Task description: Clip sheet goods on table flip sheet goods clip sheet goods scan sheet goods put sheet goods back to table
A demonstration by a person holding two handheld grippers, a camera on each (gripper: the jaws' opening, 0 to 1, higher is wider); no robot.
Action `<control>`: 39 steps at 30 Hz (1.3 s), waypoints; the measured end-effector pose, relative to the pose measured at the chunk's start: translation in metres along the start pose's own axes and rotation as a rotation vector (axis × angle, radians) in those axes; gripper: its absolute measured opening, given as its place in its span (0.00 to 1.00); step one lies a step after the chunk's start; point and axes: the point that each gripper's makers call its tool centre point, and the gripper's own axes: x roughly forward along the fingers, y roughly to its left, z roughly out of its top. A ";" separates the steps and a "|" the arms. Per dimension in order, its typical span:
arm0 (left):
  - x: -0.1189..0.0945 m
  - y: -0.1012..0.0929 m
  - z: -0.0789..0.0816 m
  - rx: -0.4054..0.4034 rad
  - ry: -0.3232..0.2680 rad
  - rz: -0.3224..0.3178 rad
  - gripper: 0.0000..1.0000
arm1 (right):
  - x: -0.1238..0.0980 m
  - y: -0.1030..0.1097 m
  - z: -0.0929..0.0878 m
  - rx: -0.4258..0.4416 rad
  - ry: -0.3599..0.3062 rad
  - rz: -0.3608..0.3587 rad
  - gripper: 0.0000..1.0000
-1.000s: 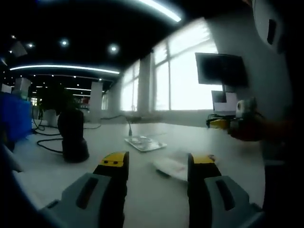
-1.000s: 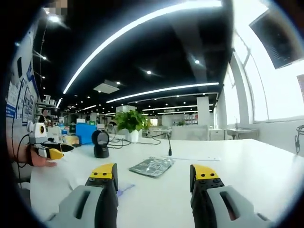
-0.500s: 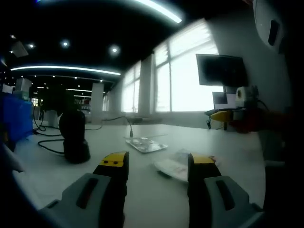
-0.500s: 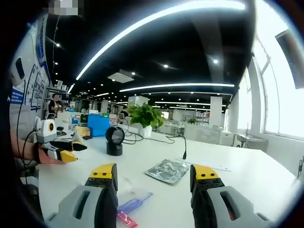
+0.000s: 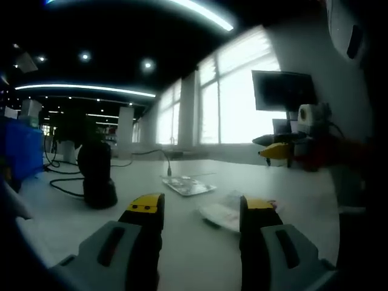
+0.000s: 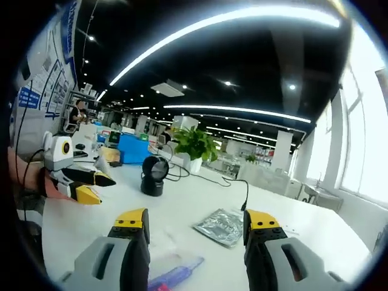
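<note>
left gripper (image 5: 200, 209): jaws wide, empty | right gripper (image 6: 197, 222): jaws wide, empty | silver sheet (image 6: 221, 226) flat on table (image 6: 182, 203)

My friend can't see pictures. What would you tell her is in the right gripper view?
The right gripper, jaws open, hovers over a white table holding a silver foil packet, a clear packet with something purple inside, and a black scanner. The left gripper shows at the left, also open, and a green plant stands behind.

White table (image 6: 200, 200): scanner (image 6: 154, 176), foil packet (image 6: 220, 226), clear packet (image 5: 221, 213).
</note>
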 end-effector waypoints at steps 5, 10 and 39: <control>-0.001 0.003 0.003 -0.024 -0.012 0.009 0.42 | 0.011 0.014 0.002 -0.077 0.005 0.031 0.56; 0.000 0.002 0.002 -0.017 -0.008 0.006 0.42 | 0.018 0.034 -0.001 -0.165 0.017 0.061 0.57; 0.000 0.001 0.000 -0.013 -0.004 0.000 0.42 | 0.018 0.102 -0.046 -0.225 0.090 0.186 0.54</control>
